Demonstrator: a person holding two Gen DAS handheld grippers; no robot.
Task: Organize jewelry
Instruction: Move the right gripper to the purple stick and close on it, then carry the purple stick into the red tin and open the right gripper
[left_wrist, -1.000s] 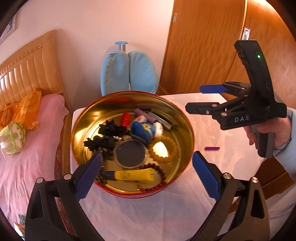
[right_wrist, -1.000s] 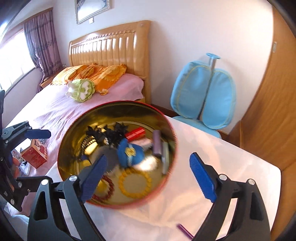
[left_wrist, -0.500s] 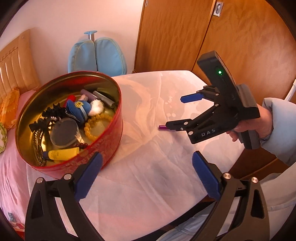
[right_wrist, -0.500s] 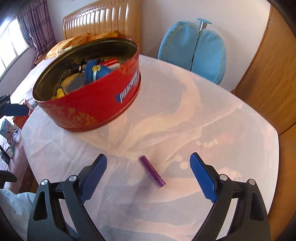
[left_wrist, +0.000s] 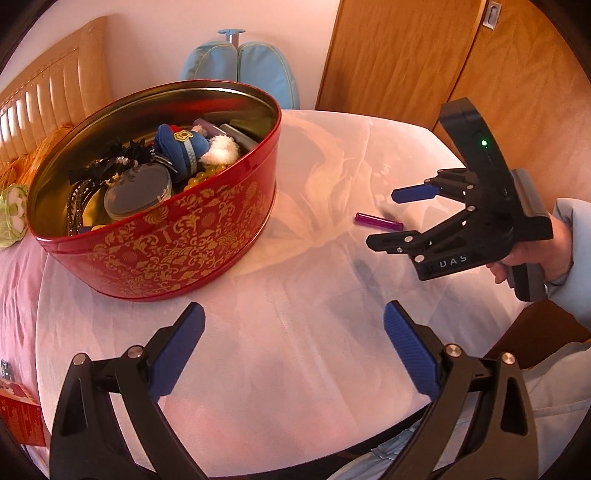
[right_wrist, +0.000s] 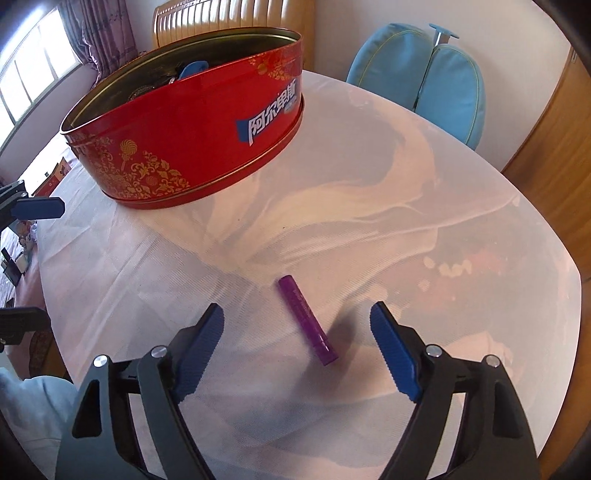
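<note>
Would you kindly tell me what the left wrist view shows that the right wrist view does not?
Only the left wrist view shows the tin's contents: blue plush toy, yellow beads, round compact, plus the whole right gripper, open. Only the right wrist view shows the tin's blue label and the window. Both show the red tin, purple tube, white tablecloth and blue chair.

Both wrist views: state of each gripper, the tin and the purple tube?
Left gripper: open, empty, over bare tablecloth.
Right gripper: open, empty, fingers either side of the tube, not closed on it.
Red tin: upright on the table, no lid on it, filled with trinkets.
Purple tube: lying flat on the tablecloth, outside the tin, cap on.
</note>
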